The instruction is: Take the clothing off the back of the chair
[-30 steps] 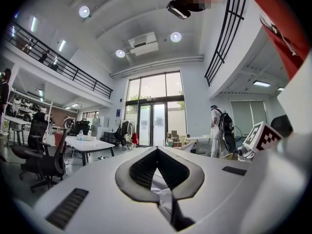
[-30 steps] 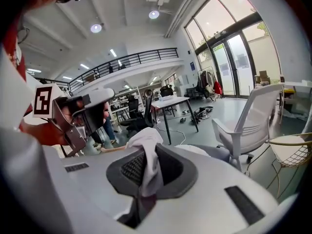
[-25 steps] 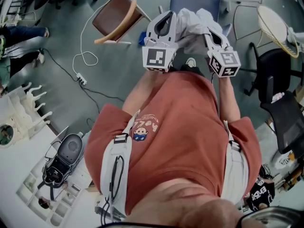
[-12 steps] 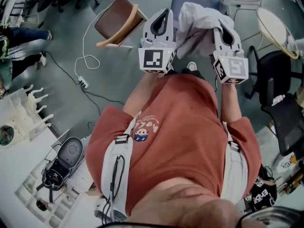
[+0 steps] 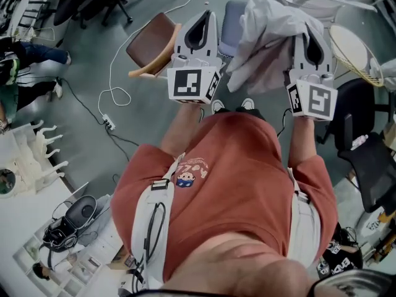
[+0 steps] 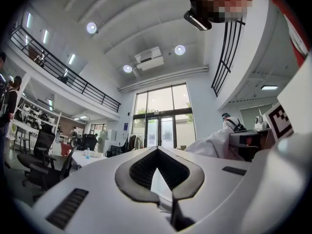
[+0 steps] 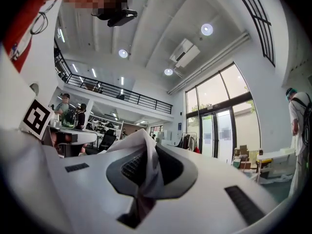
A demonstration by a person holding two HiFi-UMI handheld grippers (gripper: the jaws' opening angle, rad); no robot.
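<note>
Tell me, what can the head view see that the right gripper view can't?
Only the head view looks down at the floor. It shows the brown chair, the black office chair and the person's red shirt.

Only the right gripper view looks up and across the room. It shows a ceiling light, the balcony railing and the tall glass doors.

Both views show the right gripper shut on the white clothing.

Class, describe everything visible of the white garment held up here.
The white garment looks like thin, crumpled cloth, bunched in loose folds and hanging in mid-air. The right gripper is shut on one fold, which pokes out between its jaws. Behind it stands the blue chair; contact cannot be told.
</note>
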